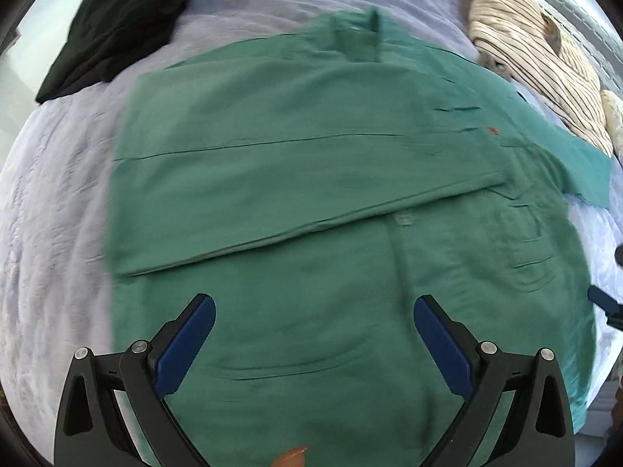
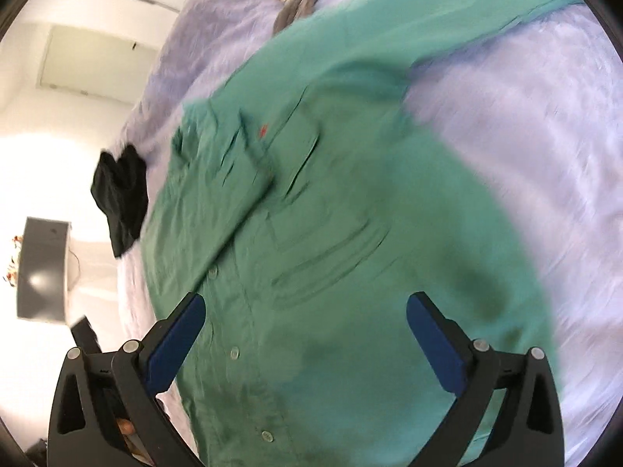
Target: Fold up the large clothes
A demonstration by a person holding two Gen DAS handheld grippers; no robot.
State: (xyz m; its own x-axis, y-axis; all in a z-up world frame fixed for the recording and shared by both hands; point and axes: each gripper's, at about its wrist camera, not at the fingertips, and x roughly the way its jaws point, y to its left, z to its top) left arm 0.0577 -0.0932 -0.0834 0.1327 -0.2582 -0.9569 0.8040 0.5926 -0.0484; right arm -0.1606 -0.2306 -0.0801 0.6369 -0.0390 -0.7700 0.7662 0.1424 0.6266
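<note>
A large green button-up shirt (image 1: 272, 179) lies spread on a pale lilac bedspread (image 1: 50, 210), one side panel folded over its middle. My left gripper (image 1: 313, 303) hovers above the shirt's lower part, open, with nothing between its blue pads (image 1: 187, 342). In the right wrist view the same green shirt (image 2: 350, 202) fills the middle, its button placket running down near the left finger. My right gripper (image 2: 305, 305) hangs over it, open wide and empty. A dark tip of the right gripper shows at the left wrist view's right edge.
A dark folded garment (image 1: 113, 27) lies at the bed's far left, also seen as a black garment (image 2: 120, 198) near the bed edge. A beige striped cloth (image 1: 537, 58) is heaped at the far right. Beyond the bed stand a grey box (image 2: 43, 268) and white walls.
</note>
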